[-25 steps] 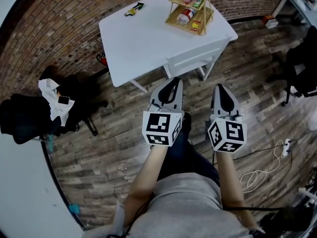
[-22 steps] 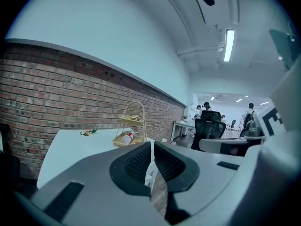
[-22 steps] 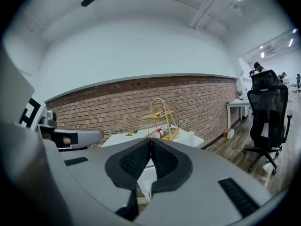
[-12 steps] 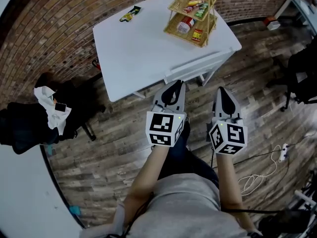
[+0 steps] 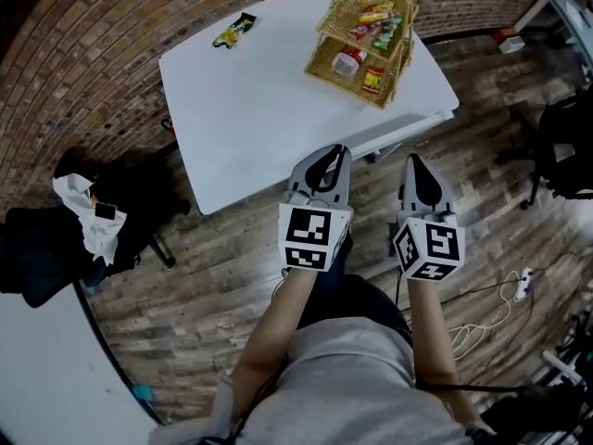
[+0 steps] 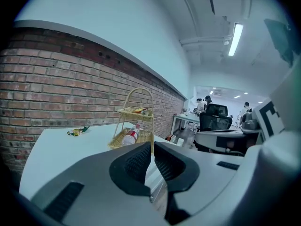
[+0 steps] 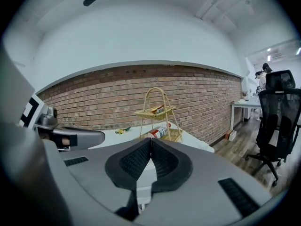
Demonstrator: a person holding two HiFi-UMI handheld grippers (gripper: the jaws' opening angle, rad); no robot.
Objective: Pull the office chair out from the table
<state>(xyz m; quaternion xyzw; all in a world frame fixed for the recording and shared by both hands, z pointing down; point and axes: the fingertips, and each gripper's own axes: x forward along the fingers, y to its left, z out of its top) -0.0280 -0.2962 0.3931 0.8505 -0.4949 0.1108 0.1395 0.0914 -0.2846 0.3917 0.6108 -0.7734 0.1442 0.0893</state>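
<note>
Left gripper (image 5: pixel 326 153): jaws closed, empty.
Right gripper (image 5: pixel 413 161): jaws closed, empty.
White rectangular table (image 5: pixel 250 100): stood at 12 o'clock.
Black cloth-draped office chair (image 5: pixel 146 188): stood at 9 o'clock.

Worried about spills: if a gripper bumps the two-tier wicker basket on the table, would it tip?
Probably tips easily: the basket is tall, narrow and looks like light wicker. It stands near the table edge, so it might slide off. The loose snacks and bottle would likely spill.

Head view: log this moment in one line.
left gripper shut, empty | right gripper shut, empty | both at white table front edge | dark office chair left of table, untouched
</note>
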